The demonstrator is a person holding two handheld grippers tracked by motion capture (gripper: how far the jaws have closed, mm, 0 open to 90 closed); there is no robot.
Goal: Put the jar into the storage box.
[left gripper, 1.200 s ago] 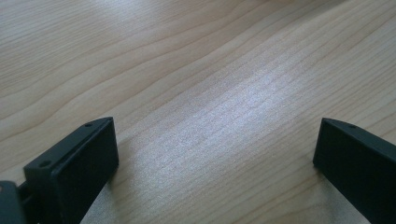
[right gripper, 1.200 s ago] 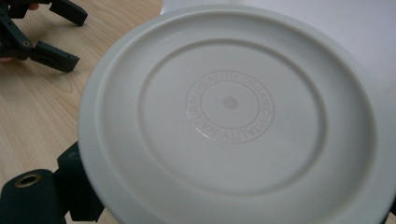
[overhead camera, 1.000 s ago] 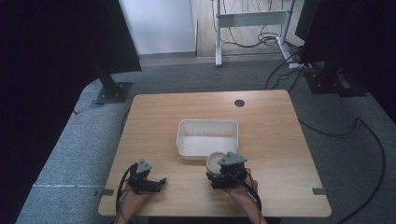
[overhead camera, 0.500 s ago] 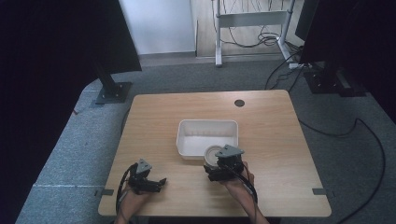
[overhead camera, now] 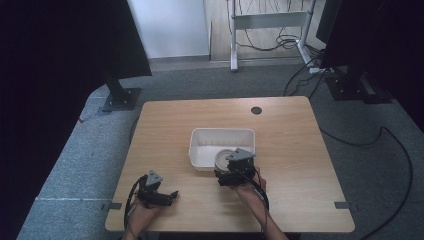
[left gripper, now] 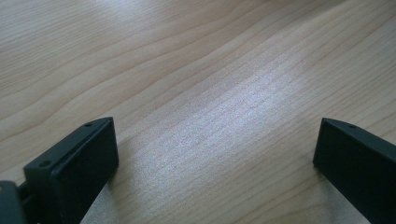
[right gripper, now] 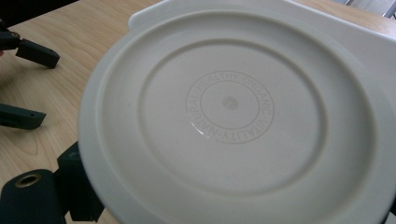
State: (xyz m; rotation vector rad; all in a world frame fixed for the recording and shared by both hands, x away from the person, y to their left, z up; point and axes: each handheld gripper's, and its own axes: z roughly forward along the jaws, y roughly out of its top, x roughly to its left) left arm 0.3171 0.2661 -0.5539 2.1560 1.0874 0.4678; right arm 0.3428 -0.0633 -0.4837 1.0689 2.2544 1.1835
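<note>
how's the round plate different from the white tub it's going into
The plate is round and shallow, with a ring of raised lettering at its centre; the tub is rectangular with taller walls. The plate is held by the right gripper over the tub's near edge; the tub rests on the table. Both are plain white.

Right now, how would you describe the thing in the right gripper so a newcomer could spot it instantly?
On the wooden table, find the white rectangular tub near the middle. At its near right corner the right gripper holds a round plate. It is the one circular thing there, off-white, with ringed lettering at its centre.
</note>
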